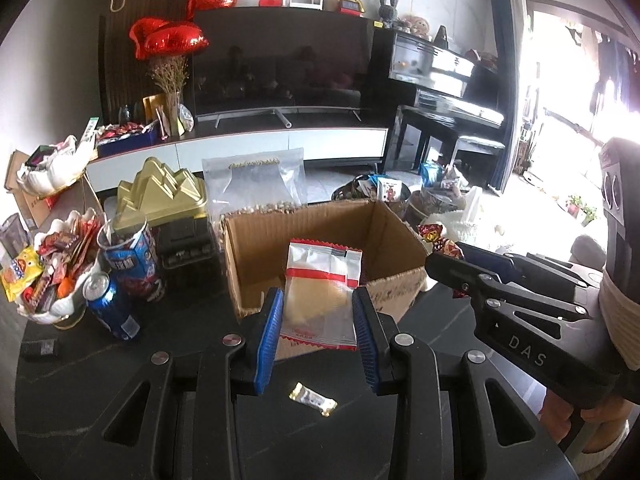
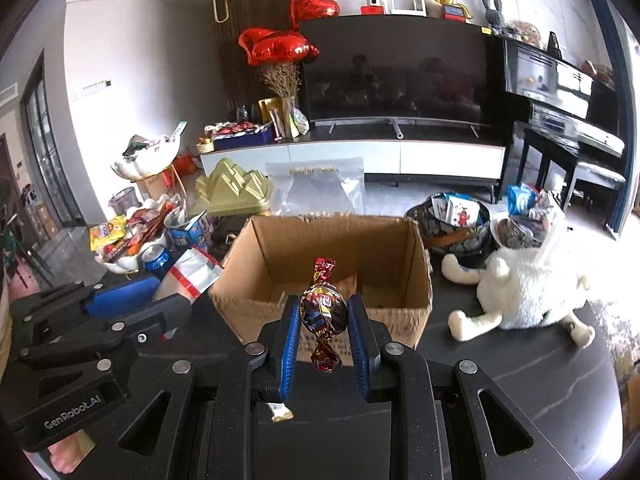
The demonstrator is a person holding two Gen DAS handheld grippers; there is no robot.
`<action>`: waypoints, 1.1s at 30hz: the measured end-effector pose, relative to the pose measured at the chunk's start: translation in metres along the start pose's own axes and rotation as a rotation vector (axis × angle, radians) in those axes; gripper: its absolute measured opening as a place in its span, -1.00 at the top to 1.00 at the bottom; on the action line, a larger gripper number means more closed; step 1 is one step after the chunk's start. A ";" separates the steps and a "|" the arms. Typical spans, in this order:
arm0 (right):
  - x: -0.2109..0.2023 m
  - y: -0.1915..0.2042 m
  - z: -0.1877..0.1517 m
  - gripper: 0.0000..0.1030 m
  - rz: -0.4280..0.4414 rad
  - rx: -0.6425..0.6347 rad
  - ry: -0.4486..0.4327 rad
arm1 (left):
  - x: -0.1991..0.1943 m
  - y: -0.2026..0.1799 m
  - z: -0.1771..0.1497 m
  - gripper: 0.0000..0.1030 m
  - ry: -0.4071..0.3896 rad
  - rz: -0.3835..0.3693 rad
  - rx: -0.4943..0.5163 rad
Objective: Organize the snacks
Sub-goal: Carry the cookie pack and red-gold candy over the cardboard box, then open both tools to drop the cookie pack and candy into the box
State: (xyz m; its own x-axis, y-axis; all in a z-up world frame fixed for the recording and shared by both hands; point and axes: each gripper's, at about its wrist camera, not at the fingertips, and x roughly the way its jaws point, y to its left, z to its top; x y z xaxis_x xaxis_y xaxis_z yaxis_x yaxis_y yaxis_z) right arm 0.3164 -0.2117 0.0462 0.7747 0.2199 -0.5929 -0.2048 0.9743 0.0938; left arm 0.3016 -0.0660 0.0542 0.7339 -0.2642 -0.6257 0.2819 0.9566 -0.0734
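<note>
Left wrist view has the left gripper (image 1: 318, 332) low in the middle of the frame, its blue fingers (image 1: 269, 332) closed on a clear packet (image 1: 320, 292) with a red stripe and a pale cake inside. That packet hangs in front of the open box (image 1: 320, 248), which stands on the dark bench (image 1: 120, 360) at the centre of the picture. A small gold-ended candy (image 1: 313, 399) lies on the bench below the fingers. To the left stand a blue can (image 1: 112, 306) and a white bowl (image 1: 60, 280) heaped with snacks. At the right edge the right gripper (image 1: 472, 268) comes in holding something red and shiny.

Right wrist view shows that thing plainly: a foil sweet (image 2: 323, 312), twisted at both ends, pinched between the right gripper's fingers (image 2: 291, 336), again just in front of the box (image 2: 332, 256). A white plush toy (image 2: 528, 292) lies on the bench to the right.
</note>
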 end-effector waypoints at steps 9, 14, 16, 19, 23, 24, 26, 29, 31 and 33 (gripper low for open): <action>0.026 -0.010 0.017 0.52 -0.007 -0.005 0.008 | 0.027 0.004 0.022 0.32 0.011 0.006 0.018; 0.046 -0.018 0.023 0.52 -0.011 -0.004 0.011 | 0.048 0.007 0.029 0.32 0.027 0.017 0.028; 0.052 -0.020 0.025 0.52 -0.012 0.000 0.015 | 0.056 0.008 0.031 0.32 0.037 0.016 0.030; 0.063 -0.023 0.027 0.52 -0.011 0.001 0.027 | 0.069 0.010 0.035 0.32 0.044 0.016 0.027; 0.075 -0.028 0.030 0.50 -0.018 0.007 0.032 | 0.083 0.013 0.043 0.28 0.055 0.012 0.003; 0.078 -0.030 0.031 0.45 -0.018 0.014 0.036 | 0.085 0.014 0.044 0.17 0.057 0.010 0.001; 0.082 -0.035 0.032 -0.06 -0.021 0.038 0.046 | 0.089 0.015 0.045 -0.07 0.058 0.020 0.003; 0.082 -0.036 0.029 -0.07 -0.048 0.033 0.036 | 0.087 0.014 0.041 -0.11 0.049 0.068 0.022; 0.083 -0.036 0.026 -0.07 -0.044 0.036 0.041 | 0.086 0.018 0.038 -0.11 0.052 0.075 0.012; 0.083 -0.035 0.024 -0.07 -0.042 0.032 0.047 | 0.082 0.020 0.036 -0.11 0.048 0.080 0.006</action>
State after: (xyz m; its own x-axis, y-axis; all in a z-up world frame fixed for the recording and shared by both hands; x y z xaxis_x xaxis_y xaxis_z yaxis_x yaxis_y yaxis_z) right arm 0.4018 -0.2260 0.0128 0.7530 0.1768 -0.6338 -0.1527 0.9839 0.0931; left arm 0.3896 -0.0733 0.0290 0.7236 -0.1805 -0.6662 0.2273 0.9737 -0.0168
